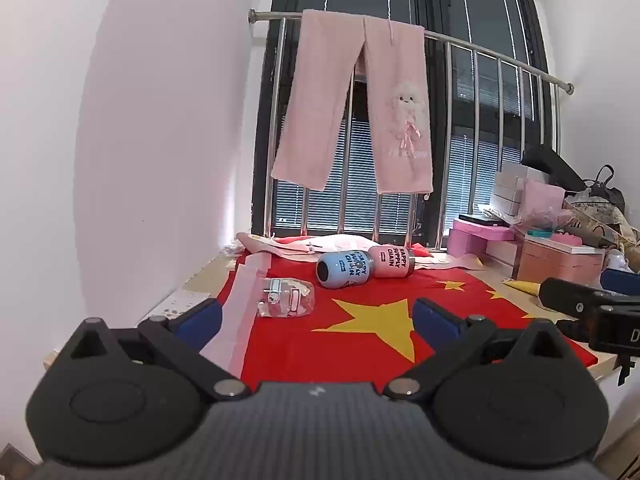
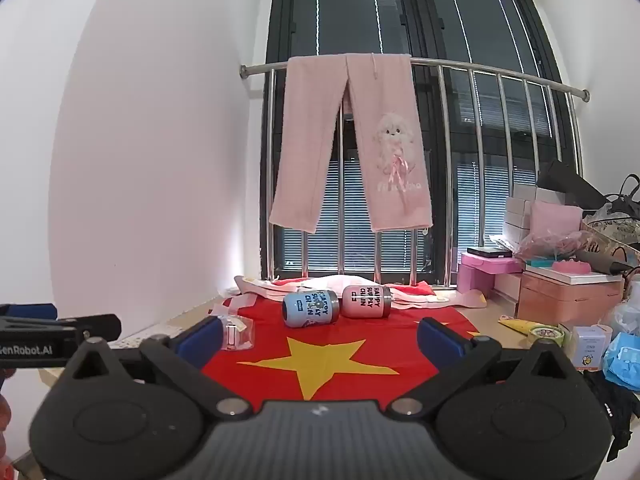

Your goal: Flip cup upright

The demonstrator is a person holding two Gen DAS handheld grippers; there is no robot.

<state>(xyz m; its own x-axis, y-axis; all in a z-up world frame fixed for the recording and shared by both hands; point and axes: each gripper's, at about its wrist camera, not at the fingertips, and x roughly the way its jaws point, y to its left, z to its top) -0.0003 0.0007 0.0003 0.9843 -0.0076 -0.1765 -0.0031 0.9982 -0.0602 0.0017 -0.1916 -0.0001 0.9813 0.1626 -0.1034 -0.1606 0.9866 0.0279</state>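
Observation:
A blue cup (image 1: 344, 269) and a pink cup (image 1: 390, 262) lie on their sides, side by side, at the far end of a red flag with yellow stars (image 1: 360, 344). Both also show in the right wrist view: the blue cup (image 2: 310, 308) and the pink cup (image 2: 366, 301). My left gripper (image 1: 316, 320) is open and empty, well short of the cups. My right gripper (image 2: 320, 338) is open and empty, also short of them. The right gripper shows at the right edge of the left wrist view (image 1: 592, 300).
A clear plastic bag with small parts (image 1: 286, 298) lies left of the cups. Pink trousers (image 1: 360, 108) hang on a steel railing (image 1: 500, 60) by the window. Pink boxes and clutter (image 1: 560, 248) fill the right side. A white wall stands left.

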